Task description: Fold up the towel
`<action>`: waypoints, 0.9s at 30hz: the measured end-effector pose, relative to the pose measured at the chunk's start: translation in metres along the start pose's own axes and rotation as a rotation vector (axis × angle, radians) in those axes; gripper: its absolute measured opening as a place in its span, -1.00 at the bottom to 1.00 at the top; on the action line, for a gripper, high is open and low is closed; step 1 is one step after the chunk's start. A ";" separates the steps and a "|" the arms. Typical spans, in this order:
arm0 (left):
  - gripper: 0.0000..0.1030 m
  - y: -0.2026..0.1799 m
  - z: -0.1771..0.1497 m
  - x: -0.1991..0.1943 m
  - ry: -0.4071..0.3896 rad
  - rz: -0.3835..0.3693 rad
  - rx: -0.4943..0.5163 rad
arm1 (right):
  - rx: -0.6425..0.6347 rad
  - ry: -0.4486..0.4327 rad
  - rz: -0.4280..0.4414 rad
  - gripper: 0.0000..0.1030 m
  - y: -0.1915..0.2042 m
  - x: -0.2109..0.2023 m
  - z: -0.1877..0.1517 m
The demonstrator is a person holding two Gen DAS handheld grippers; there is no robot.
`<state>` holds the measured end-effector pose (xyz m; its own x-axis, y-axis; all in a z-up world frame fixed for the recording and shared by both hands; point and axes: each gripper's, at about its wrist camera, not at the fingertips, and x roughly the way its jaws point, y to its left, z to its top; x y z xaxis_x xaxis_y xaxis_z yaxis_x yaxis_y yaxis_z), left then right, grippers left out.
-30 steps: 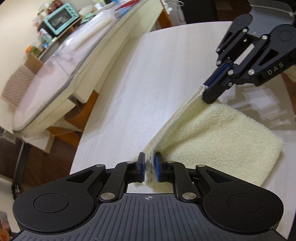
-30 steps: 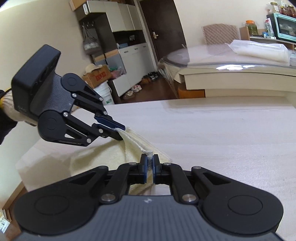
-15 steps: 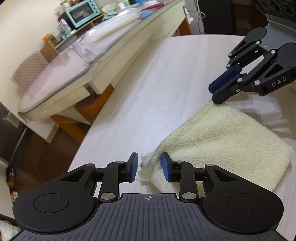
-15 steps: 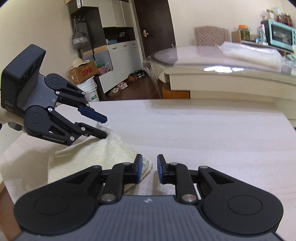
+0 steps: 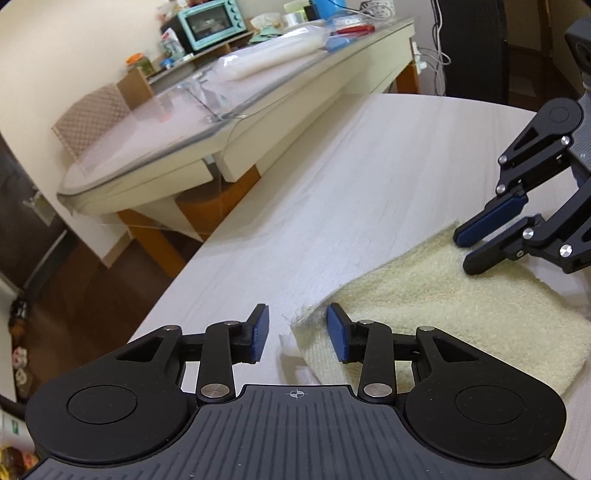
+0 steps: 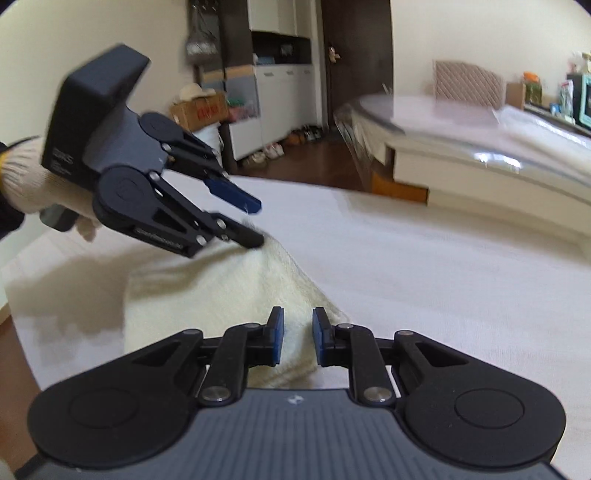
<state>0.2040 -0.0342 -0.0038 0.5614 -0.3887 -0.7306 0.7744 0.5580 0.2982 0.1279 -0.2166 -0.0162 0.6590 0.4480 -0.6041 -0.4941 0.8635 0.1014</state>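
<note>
A pale yellow towel (image 5: 454, 302) lies folded flat on the white table (image 5: 332, 206). It also shows in the right wrist view (image 6: 236, 288). My left gripper (image 5: 297, 334) is open and empty, with the towel's near corner between its pads. My right gripper (image 6: 298, 336) is open and empty above the towel's other corner. In the left wrist view the right gripper (image 5: 467, 251) hovers open just over the towel's far edge. In the right wrist view the left gripper (image 6: 253, 221) is open, its lower finger touching the towel's far corner.
A glass-topped table (image 5: 184, 122) stands beyond the white table's left edge, with a teal toaster oven (image 5: 207, 22) and clutter behind it. A chair (image 6: 469, 79), cabinets (image 6: 280, 92) and a cardboard box (image 6: 201, 109) line the far room.
Both grippers held the towel's raised edge a second ago. Both have opened and let it go, and the towel now lies flat. Both grippers have drawn back a little.
</note>
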 end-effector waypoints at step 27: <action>-0.50 0.032 -0.023 -0.031 -0.057 -0.054 -0.222 | -0.009 0.001 -0.039 -0.65 0.005 -0.006 -0.003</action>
<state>0.2045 0.0122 0.0144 0.5416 -0.4596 -0.7039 0.7241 0.6804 0.1128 0.1199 -0.2160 -0.0146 0.6776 0.4139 -0.6079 -0.4732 0.8782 0.0705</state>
